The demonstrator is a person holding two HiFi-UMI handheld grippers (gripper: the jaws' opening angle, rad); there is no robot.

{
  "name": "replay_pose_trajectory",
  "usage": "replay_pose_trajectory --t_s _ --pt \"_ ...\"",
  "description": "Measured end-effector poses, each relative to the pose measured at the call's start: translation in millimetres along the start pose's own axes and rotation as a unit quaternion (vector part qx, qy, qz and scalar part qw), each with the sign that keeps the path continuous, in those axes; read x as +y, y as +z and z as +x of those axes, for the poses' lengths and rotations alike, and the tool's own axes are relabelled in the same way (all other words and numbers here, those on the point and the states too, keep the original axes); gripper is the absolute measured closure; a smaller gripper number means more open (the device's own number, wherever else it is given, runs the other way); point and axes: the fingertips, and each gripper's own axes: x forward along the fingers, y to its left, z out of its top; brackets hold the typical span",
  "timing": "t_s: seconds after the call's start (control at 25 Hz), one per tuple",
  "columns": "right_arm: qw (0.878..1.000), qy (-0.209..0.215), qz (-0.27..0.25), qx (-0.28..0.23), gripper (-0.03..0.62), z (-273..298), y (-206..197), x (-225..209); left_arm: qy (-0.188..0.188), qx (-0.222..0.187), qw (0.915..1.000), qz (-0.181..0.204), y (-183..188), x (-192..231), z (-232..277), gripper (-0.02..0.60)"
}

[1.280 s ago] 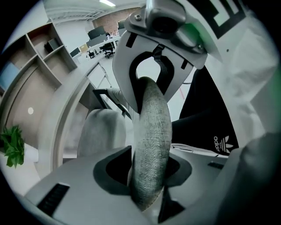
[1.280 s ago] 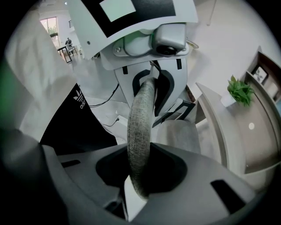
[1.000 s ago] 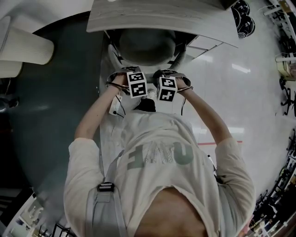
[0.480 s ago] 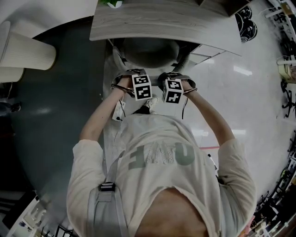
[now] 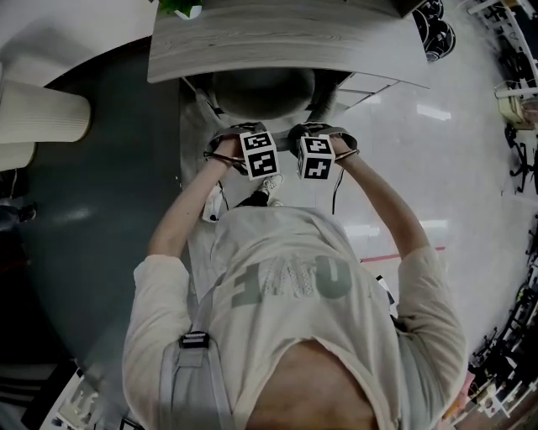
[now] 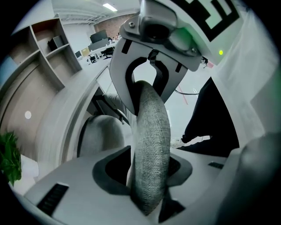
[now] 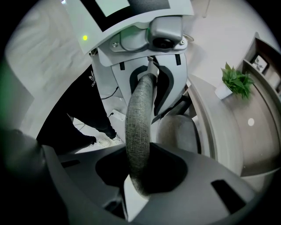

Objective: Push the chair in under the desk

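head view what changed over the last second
The chair's seat slid further under the desk, so less of it shows past the desk edge. A plant came into view at the top. The left gripper and the right gripper stay clamped side by side on the backrest.

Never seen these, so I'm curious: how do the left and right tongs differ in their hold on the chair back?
The left tongs stand wider, on a thicker-looking stretch of the chair back; the right tongs stand narrower, on a thinner stretch. The left tongs sit left of the right tongs. Both clamp its padded edge.
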Motion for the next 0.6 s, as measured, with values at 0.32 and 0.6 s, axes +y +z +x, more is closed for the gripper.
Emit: replay_pose_trajectory --t_s 0.32,0.6 --pt "1.000 0.004 0.016 0.002 0.494 0.3 -2.9 1.8 -0.001 -0.006 1.0000 -0.006 2.2 -2.7 1.9 0.419" --pt "0.998 0.010 0.058 0.014 0.476 3.6 -3.0 3.0 -0.001 0.001 1.0000 0.000 1.9 -5.8 3.6 0.419"
